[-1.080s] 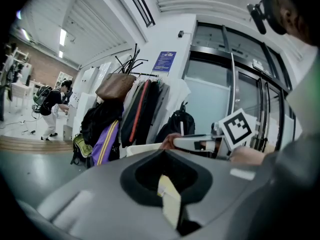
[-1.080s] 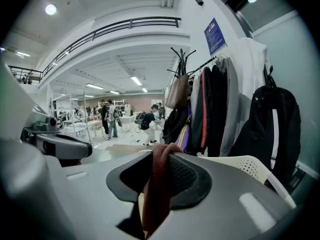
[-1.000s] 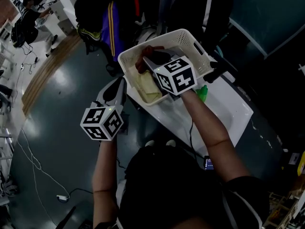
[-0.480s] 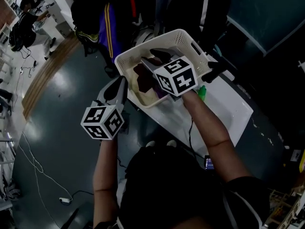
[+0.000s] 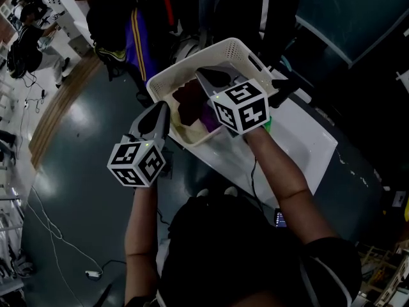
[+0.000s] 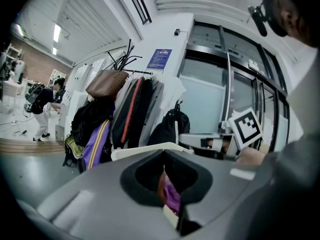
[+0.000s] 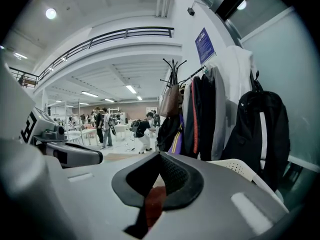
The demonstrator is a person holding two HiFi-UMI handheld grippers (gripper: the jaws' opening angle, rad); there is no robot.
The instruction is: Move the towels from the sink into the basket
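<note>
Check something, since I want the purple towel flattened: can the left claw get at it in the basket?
Probably yes: the left claw sits shut just outside the near rim of the basket, aimed at the purple towel; it only needs to lift over that low wall.

A coat rack (image 6: 123, 60) by the white wall carries a brown bag (image 6: 106, 83), a purple jacket with yellow stripes (image 6: 95, 145) and dark coats, with a black backpack (image 7: 262, 129) beside them and a blue notice (image 7: 204, 43) above. A white cable (image 5: 48, 226) lies on the glossy grey floor (image 5: 77, 139). Farther off, a person in a dark top (image 7: 144, 130) stands near tables.
</note>
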